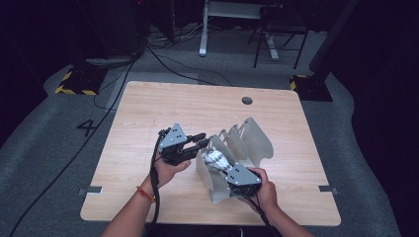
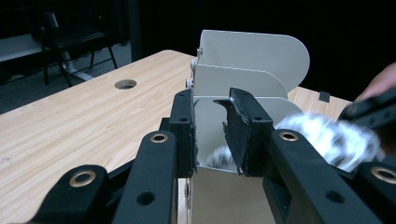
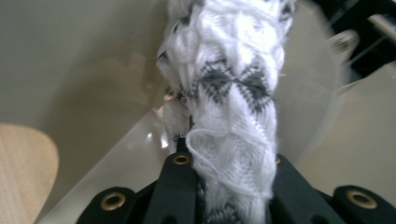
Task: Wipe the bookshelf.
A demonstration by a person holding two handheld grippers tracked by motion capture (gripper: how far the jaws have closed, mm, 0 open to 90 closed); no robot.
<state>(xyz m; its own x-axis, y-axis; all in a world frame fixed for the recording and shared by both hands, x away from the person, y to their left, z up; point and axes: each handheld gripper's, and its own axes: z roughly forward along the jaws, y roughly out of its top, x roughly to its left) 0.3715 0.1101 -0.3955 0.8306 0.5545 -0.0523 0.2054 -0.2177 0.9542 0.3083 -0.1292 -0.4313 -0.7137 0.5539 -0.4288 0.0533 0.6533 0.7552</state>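
On a light wooden table (image 1: 148, 123) with a round cable hole (image 1: 247, 100) near its far edge, a grey metal file rack (image 1: 254, 138) with several upright rounded dividers is seen right of centre. Grey carpet (image 1: 44, 143) lies around the table, and a painted "4" (image 1: 87, 127) can be read on it at the left. Yellow-and-black hazard tape (image 1: 74, 90) marks the bases of dark stands at both far corners, black cables (image 1: 163, 61) are strewn over the floor beyond, and a white desk frame (image 1: 232, 10) and a dark chair (image 1: 279, 29) are set against a black background.

A white cloth with a black zigzag pattern (image 3: 233, 93) is held over the nearest compartment of the rack, between its front dividers; whether it touches the metal cannot be told. The cloth is pinched by the right gripper (image 1: 232, 173), whose jaws are pressed together on it, as is shown closely in the right gripper view. It appears blurred at the right of the left gripper view.

The left gripper (image 1: 200, 143) is held just beside the rack's left end, its jaws partly spread on either side of the front divider's edge; whether the pads press on the metal cannot be told.
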